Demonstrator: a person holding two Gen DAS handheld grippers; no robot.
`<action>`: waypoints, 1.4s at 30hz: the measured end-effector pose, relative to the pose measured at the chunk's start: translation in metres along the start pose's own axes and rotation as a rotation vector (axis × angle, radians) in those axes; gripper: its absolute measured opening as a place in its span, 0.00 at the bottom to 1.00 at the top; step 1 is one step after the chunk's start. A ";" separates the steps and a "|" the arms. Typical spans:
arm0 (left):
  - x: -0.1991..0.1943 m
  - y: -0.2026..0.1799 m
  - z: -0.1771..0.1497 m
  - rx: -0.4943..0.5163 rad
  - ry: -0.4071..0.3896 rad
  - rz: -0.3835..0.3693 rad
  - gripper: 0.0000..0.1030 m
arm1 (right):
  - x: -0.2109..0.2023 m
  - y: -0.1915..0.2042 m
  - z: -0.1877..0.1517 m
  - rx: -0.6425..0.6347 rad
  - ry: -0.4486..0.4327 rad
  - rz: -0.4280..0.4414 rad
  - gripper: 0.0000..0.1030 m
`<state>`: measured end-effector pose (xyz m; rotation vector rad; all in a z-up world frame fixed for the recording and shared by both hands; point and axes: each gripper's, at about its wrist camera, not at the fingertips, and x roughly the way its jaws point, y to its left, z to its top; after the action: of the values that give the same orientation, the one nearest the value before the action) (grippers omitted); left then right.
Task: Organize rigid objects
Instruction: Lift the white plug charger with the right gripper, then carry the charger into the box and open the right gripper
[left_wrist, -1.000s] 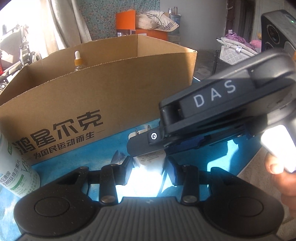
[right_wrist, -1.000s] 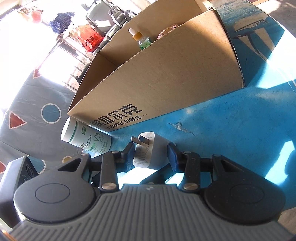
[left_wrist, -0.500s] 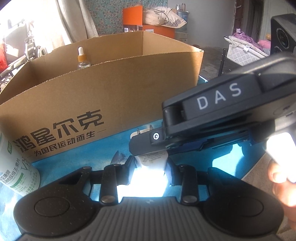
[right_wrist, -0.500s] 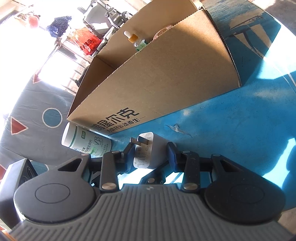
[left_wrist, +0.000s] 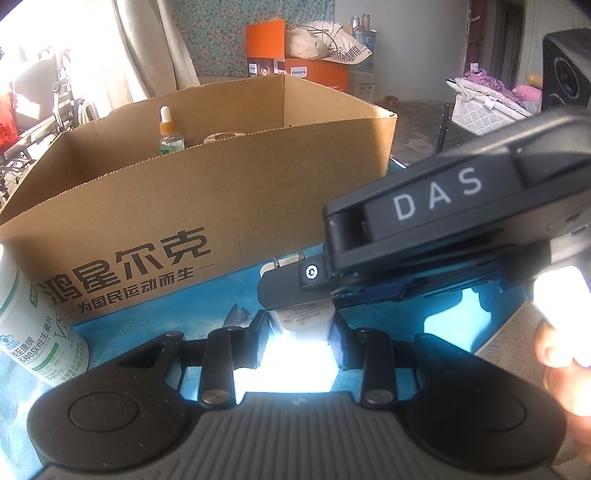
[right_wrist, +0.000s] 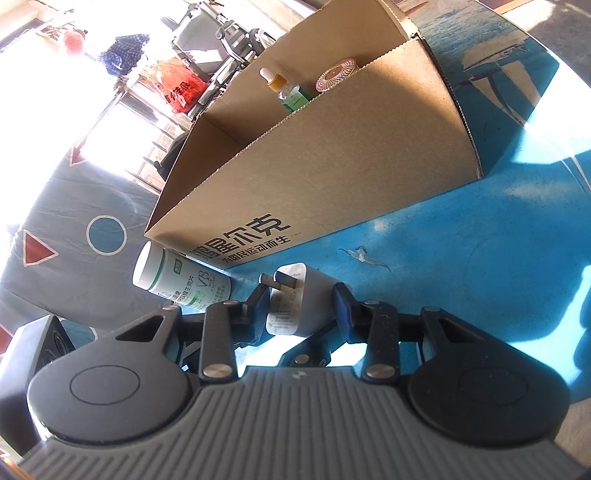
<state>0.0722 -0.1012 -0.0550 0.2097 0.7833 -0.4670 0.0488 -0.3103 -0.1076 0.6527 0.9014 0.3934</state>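
Observation:
A white plug charger (left_wrist: 301, 321) with two metal prongs sits between the fingers of my left gripper (left_wrist: 300, 332), whose pads press on both its sides. My right gripper (right_wrist: 301, 301) is shut on the same charger (right_wrist: 295, 306) from the other side, and its black body (left_wrist: 443, 229) marked DAS crosses the left wrist view. Just behind stands an open cardboard box (left_wrist: 221, 206) with printed characters. A dropper bottle (right_wrist: 284, 88) and a round pink item (right_wrist: 336, 74) are inside it.
A white and green pill bottle (left_wrist: 33, 332) lies on the blue tabletop (right_wrist: 480, 277) against the box's front left corner. A black speaker-like block (right_wrist: 33, 354) is at the near left. A hand (left_wrist: 561, 354) holds the right gripper's handle.
The left gripper's fingers have narrowed onto the charger. Both views tilted slightly, so more of the box's inside shows. The right gripper has kept its hold.

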 end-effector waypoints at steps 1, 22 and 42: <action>-0.001 0.000 0.000 0.001 -0.002 0.001 0.34 | -0.001 0.001 0.000 -0.003 -0.002 0.001 0.35; -0.056 0.002 0.007 0.042 -0.127 0.061 0.34 | -0.040 0.043 -0.003 -0.106 -0.094 0.044 0.35; -0.008 0.082 0.149 -0.073 -0.069 0.026 0.34 | 0.000 0.108 0.162 -0.250 -0.080 0.041 0.37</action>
<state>0.2001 -0.0791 0.0557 0.1349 0.7282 -0.4184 0.1766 -0.2872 0.0379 0.4542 0.7493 0.5038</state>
